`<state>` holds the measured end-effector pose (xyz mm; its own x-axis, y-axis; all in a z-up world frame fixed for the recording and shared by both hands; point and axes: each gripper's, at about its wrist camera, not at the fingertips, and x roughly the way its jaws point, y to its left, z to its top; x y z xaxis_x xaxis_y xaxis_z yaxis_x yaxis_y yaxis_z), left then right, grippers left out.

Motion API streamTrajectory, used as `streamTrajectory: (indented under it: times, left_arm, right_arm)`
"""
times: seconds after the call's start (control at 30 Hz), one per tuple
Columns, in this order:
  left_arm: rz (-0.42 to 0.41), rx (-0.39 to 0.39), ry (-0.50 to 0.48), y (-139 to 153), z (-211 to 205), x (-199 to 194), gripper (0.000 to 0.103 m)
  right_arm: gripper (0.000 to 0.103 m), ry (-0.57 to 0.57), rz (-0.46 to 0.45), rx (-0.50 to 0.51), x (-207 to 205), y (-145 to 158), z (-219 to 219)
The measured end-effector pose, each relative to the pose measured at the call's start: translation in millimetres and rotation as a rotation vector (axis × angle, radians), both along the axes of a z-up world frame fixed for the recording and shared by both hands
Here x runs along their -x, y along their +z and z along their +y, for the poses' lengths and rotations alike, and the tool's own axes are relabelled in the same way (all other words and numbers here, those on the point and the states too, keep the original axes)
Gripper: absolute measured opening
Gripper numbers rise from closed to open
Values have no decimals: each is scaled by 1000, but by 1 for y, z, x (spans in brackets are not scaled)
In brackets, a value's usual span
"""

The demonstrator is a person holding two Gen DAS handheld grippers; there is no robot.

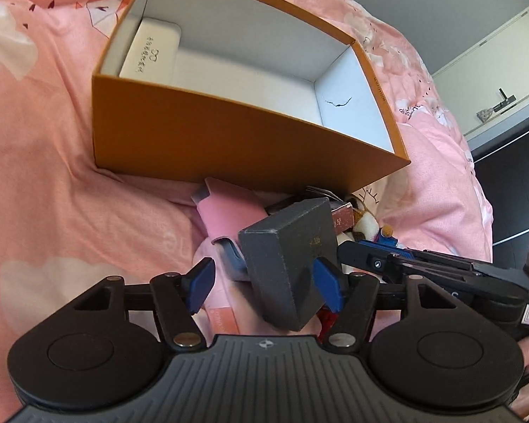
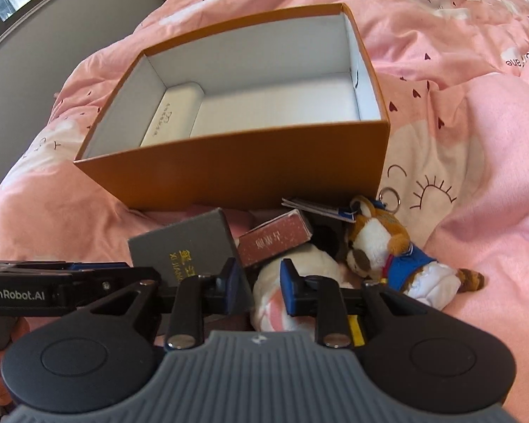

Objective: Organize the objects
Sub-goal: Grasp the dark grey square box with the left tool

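An open orange box (image 1: 229, 134) with a white inside sits on the pink bed; a white case (image 1: 151, 53) lies in its left end. The box also shows in the right wrist view (image 2: 250, 172), with the white case (image 2: 172, 116). My left gripper (image 1: 266, 282) is open around a dark grey box (image 1: 289, 261); its right pad touches the box and the left pad stands apart. The grey box also shows in the right wrist view (image 2: 190, 246). My right gripper (image 2: 257, 285) is open over a white and pink soft item (image 2: 289, 282), not gripping it.
In front of the orange box lie a pink flat case (image 1: 229, 215), a dark red small box (image 2: 275, 243), a dog plush keychain in a blue shirt (image 2: 388, 246) and some cards (image 2: 317, 208). The pink duvet (image 2: 476, 141) bulges on the right. A cabinet (image 1: 493, 70) stands beyond.
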<state>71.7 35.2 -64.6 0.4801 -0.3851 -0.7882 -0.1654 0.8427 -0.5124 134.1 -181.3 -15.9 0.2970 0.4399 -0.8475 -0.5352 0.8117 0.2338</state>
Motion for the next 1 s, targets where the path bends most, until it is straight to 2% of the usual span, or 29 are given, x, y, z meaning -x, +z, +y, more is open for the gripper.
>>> streamTrajectory:
  times: [0.23,0.3,0.4,0.67,1.0]
  left_arm:
    - [32,55,-8,-13,-3,-5,72]
    - [38,68,-11,-15,-3,-5,68]
    - [27,79,-19,-13,-5,-4,56]
    - [-17,63,-34,1,-8,5,44]
    - [-51,23,-39,15,-10,9,42]
  right_arm:
    - [27,9,-7,-16,1,-1,4]
    - [27,15,-4,-23,2,-1,4]
    - [27,21,-6,-19,2,-1,7]
    - [27,20,-16,-8,3,0,10]
    - [27,20,-15,-9,1,3,7]
